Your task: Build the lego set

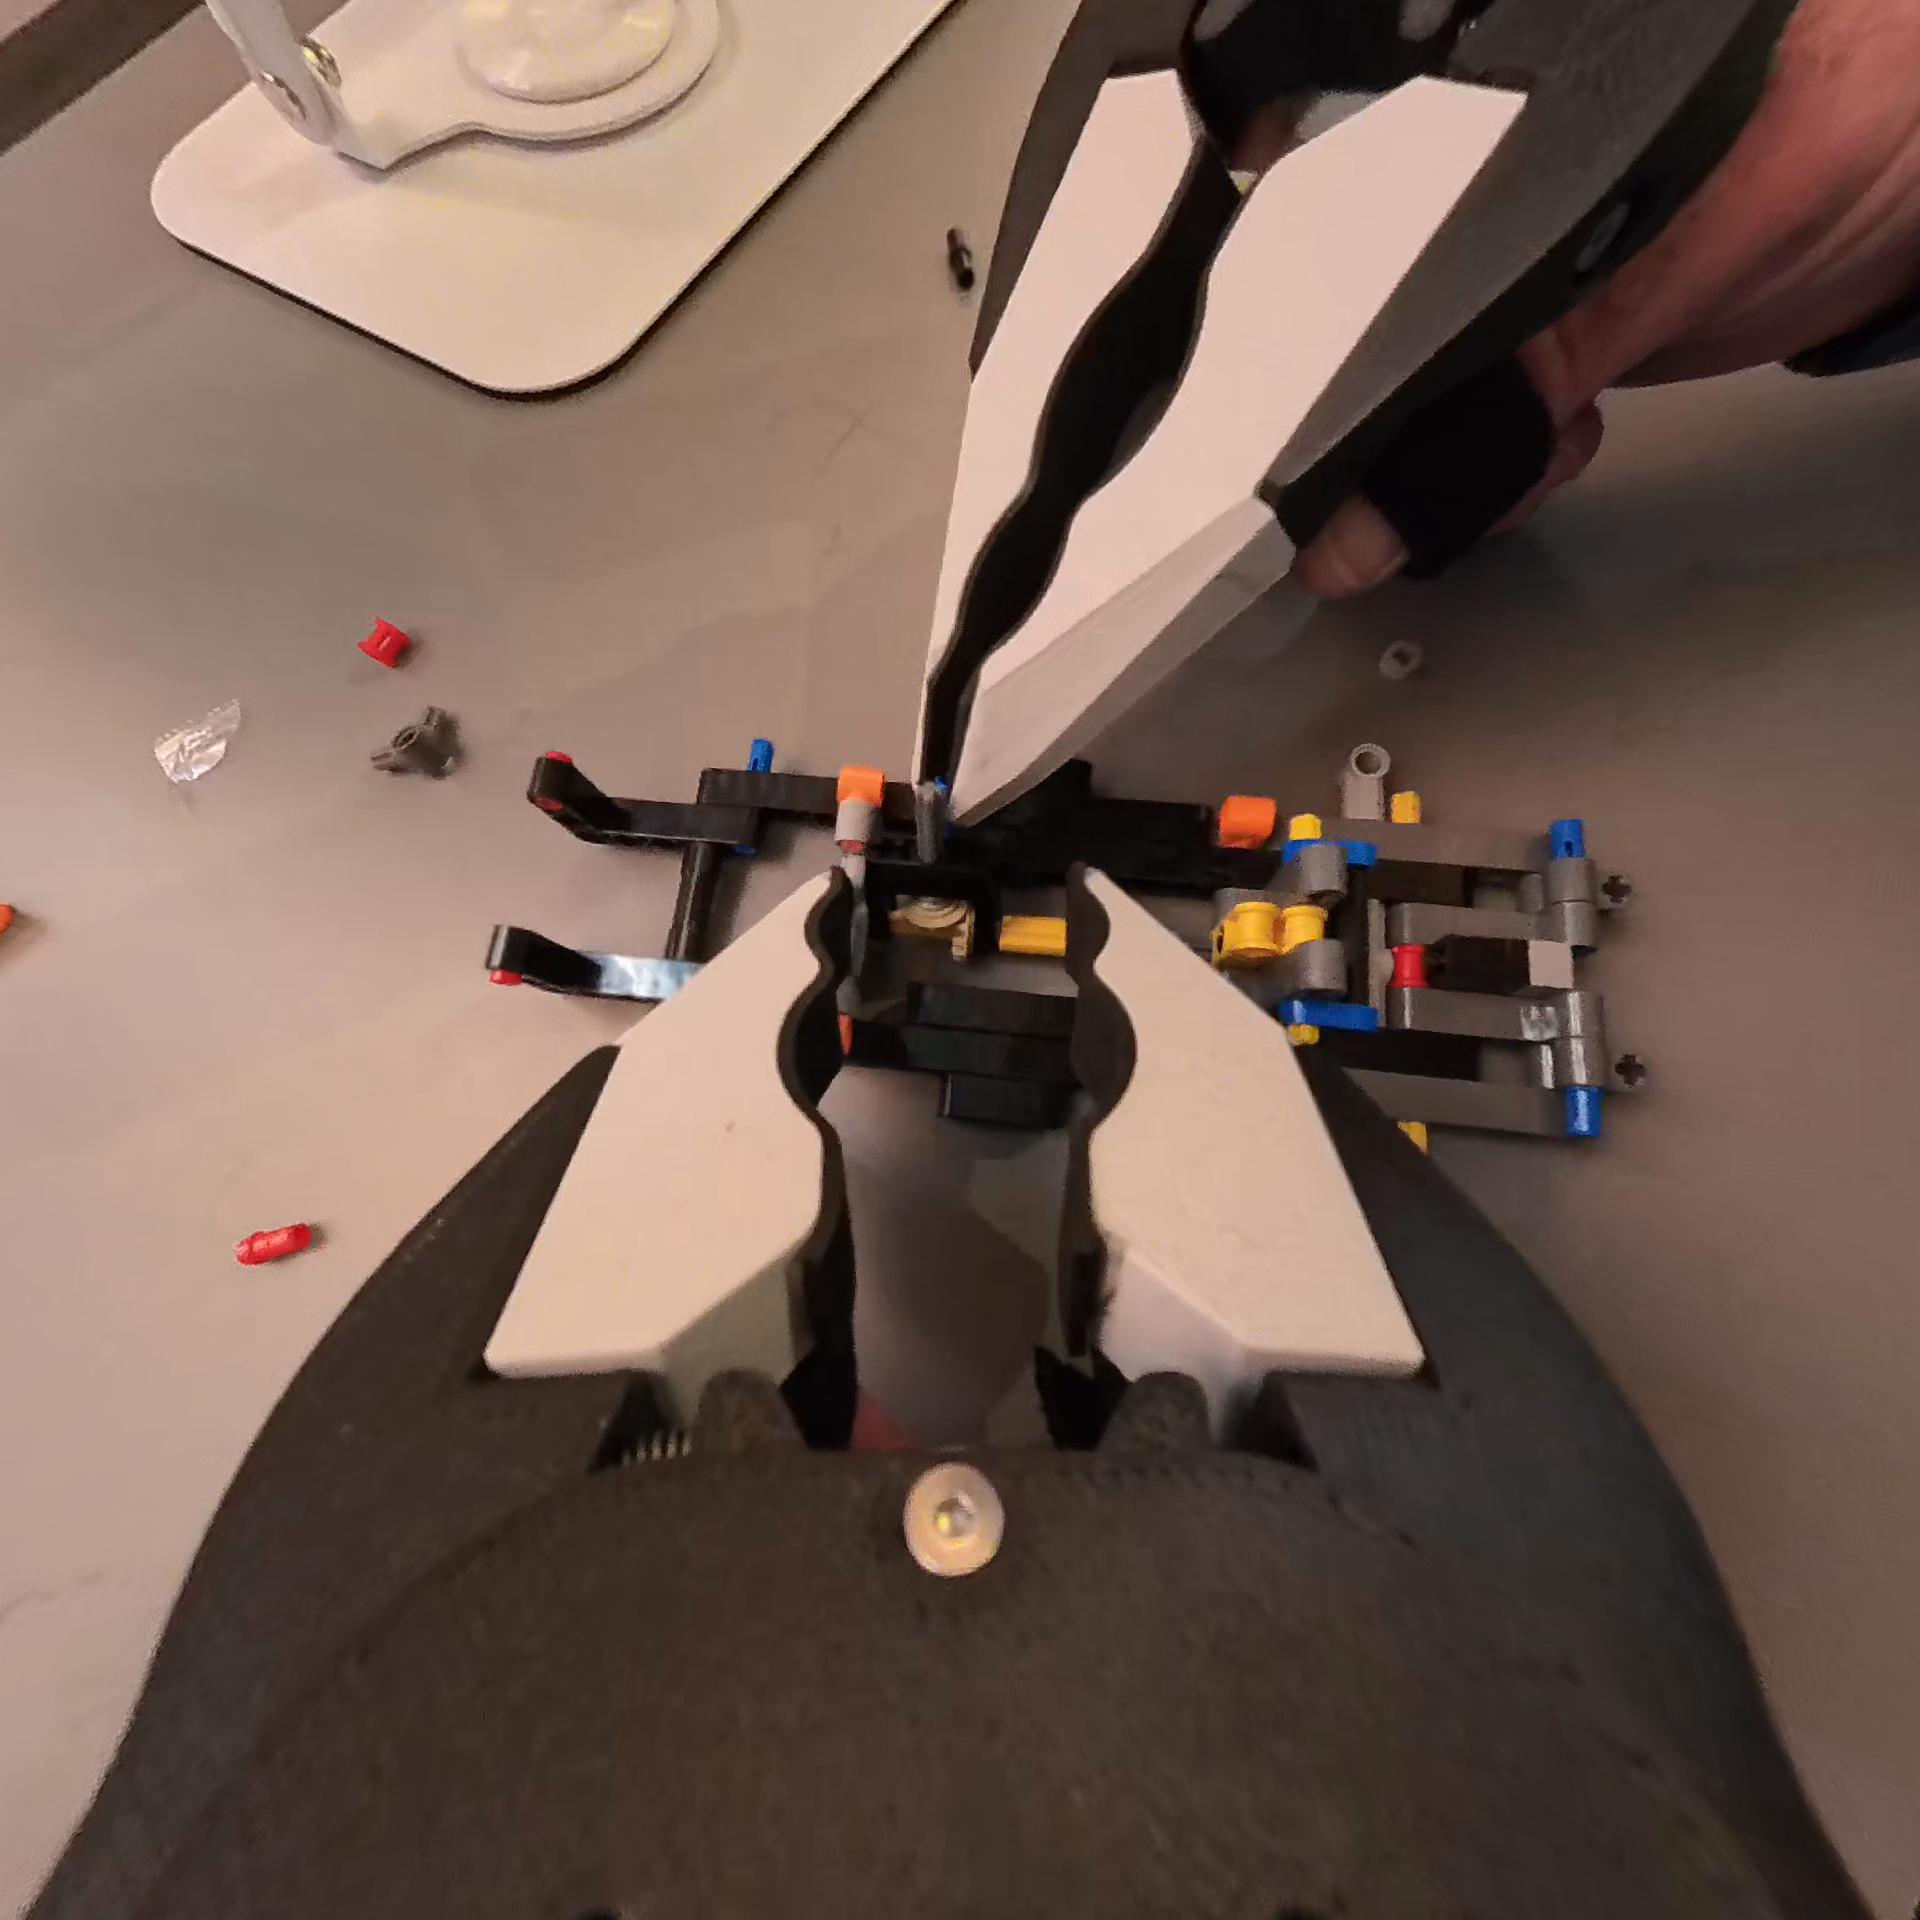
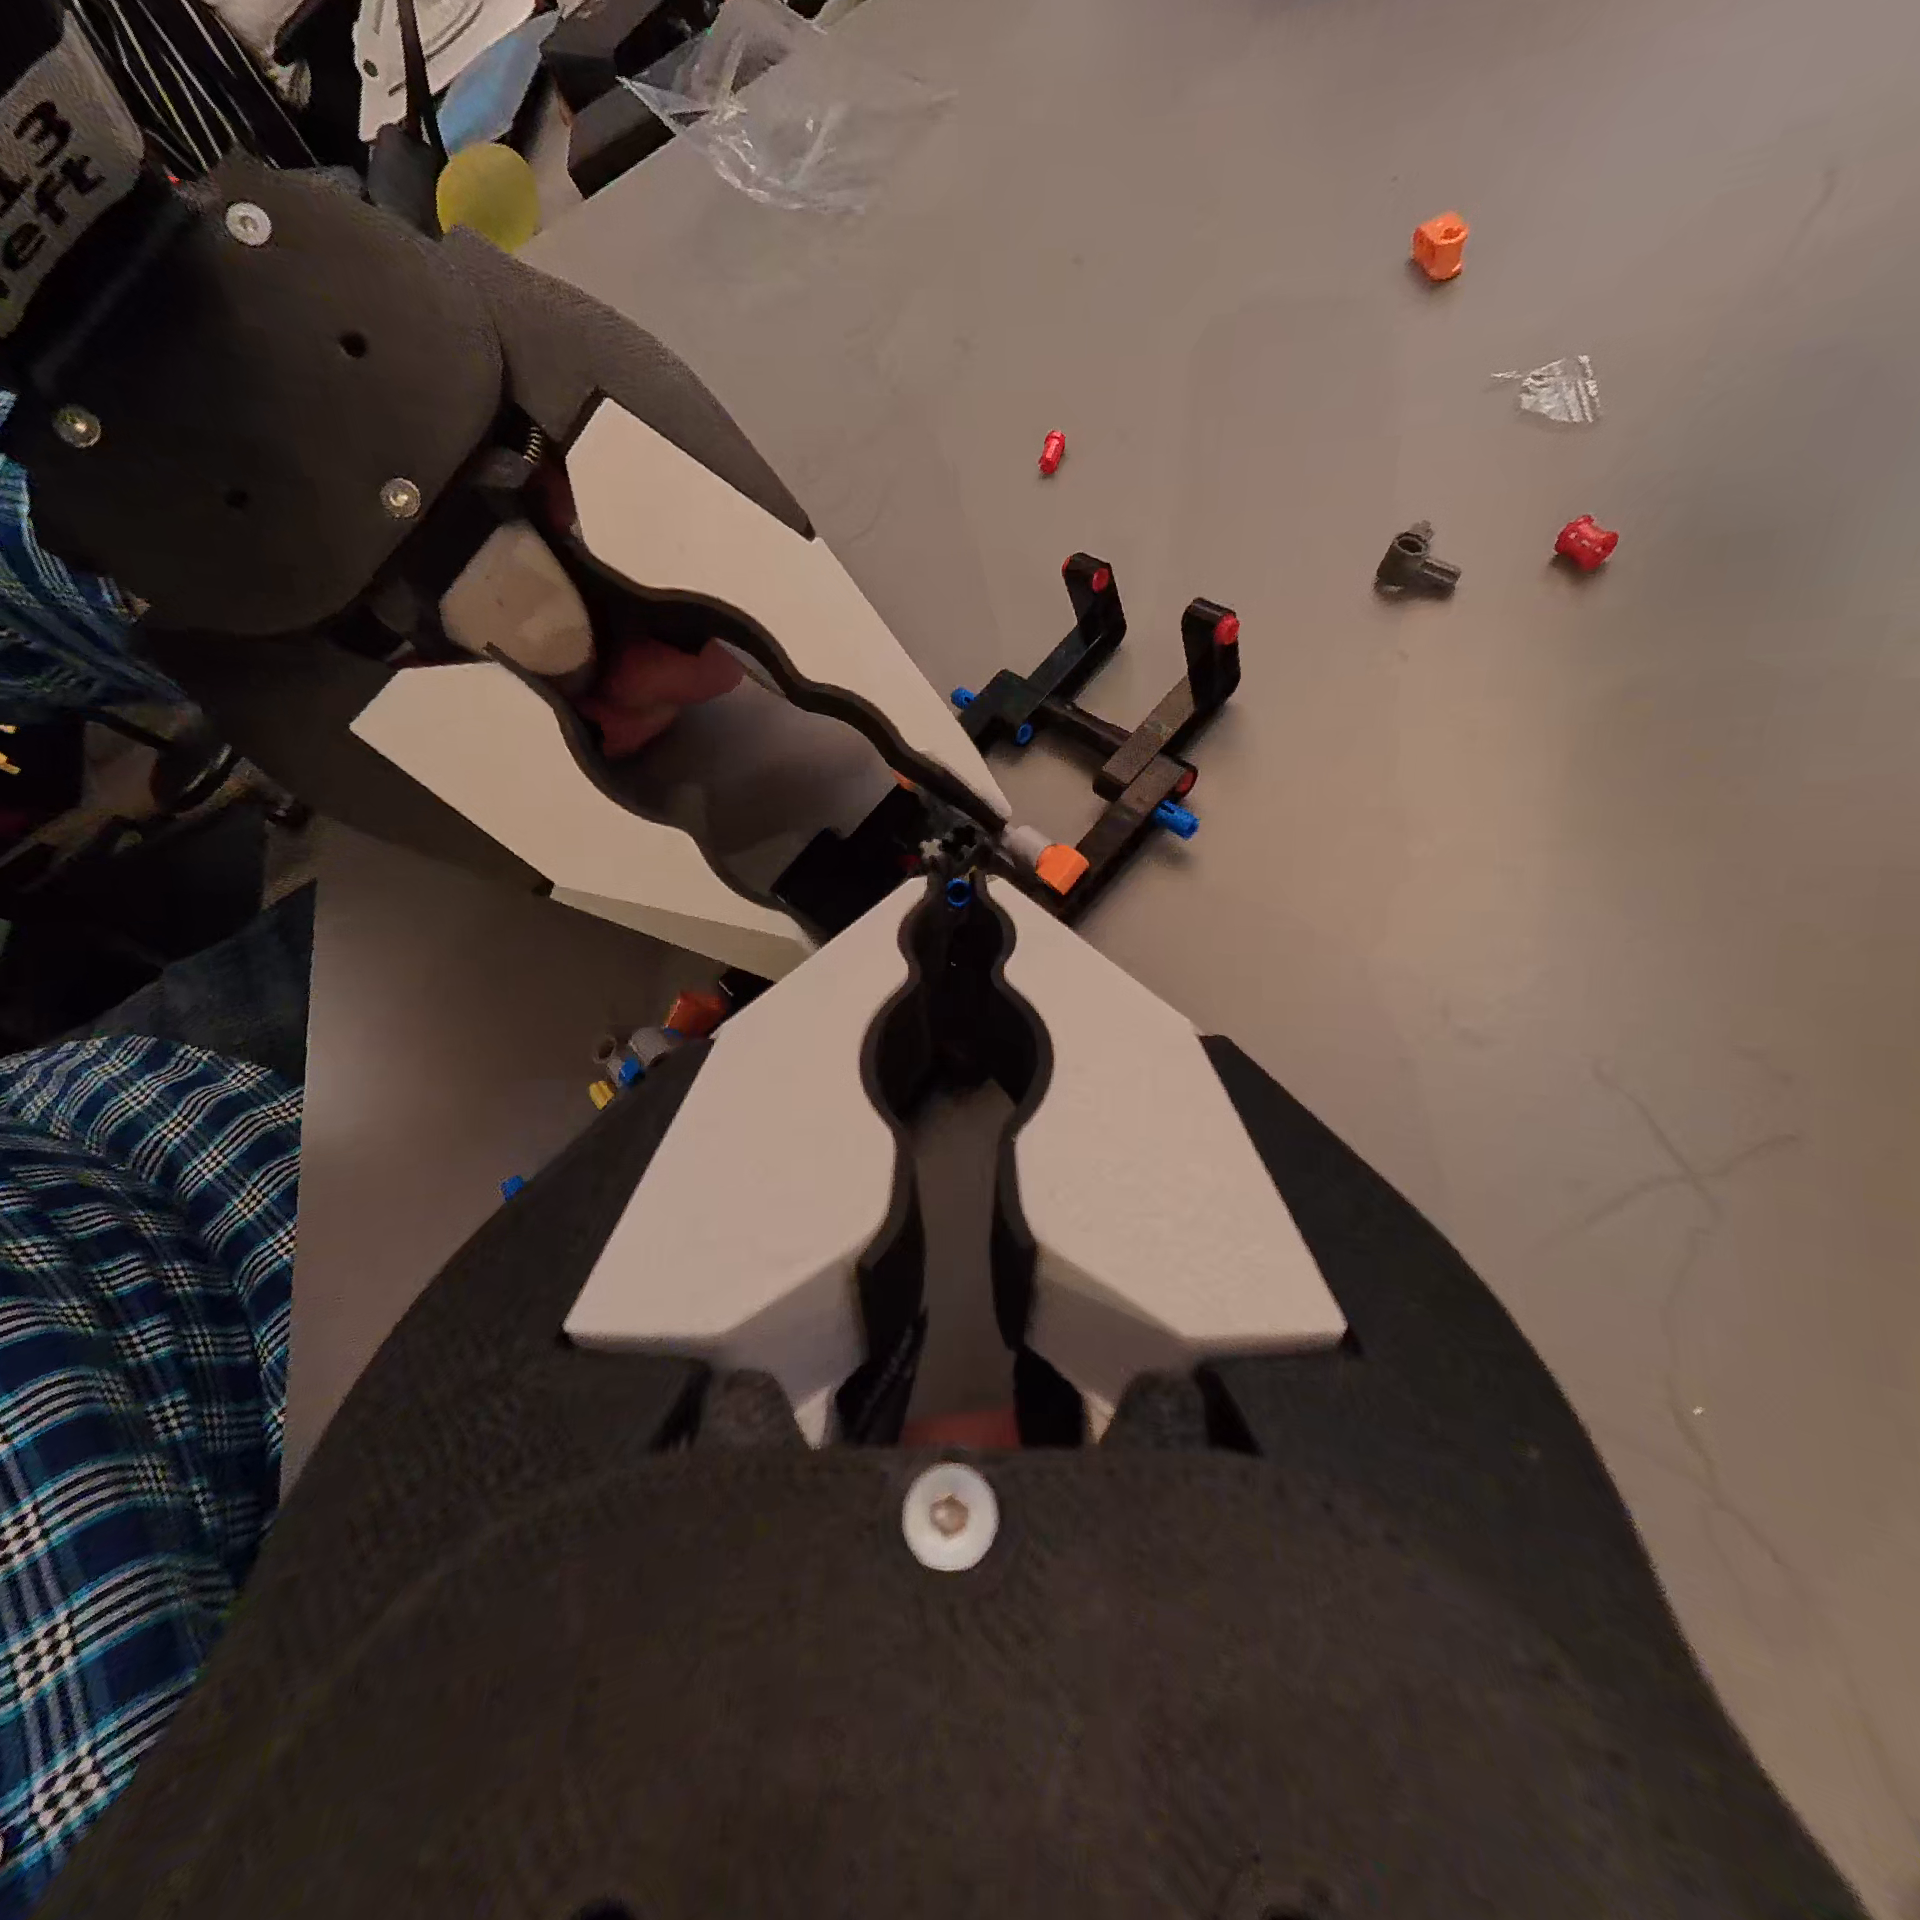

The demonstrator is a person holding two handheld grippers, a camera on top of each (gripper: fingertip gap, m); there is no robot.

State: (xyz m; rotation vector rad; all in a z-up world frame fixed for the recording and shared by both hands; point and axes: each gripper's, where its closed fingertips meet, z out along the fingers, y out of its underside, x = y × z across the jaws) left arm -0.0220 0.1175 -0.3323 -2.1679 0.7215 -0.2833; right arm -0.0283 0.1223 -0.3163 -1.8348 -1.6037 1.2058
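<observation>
The lego model [image 1: 1455,914], a flat frame of black and grey beams with blue, yellow, orange and red pins, lies on the grey table [image 1: 623,520]. My left gripper [image 1: 956,904] has its jaws closed against the sides of the model's black middle block. It also shows in the right wrist view [image 2: 904,878], reaching in from the upper left. My right gripper [image 2: 961,896] comes down from above and is shut on a small dark grey piece with a blue pin [image 1: 928,826] at the model's far edge, beside an orange bush [image 1: 860,784]. The right gripper's tips [image 1: 940,800] touch the model.
Loose parts lie to the left: a red bush [image 1: 384,641], a dark grey connector [image 1: 421,743], a red pin [image 1: 272,1244] and a plastic scrap [image 1: 197,738]. A white stand base [image 1: 416,208] sits far left. An orange part [image 2: 1439,246] lies farther off. A gloved hand [image 1: 1455,468] holds the right gripper. The tips of both grippers are at nearly the same place. It is some 10 cm from my left tips to the dark grey connector [image 1: 421,743]. The right camera catches it too, in the right wrist view [image 2: 1404,564].
</observation>
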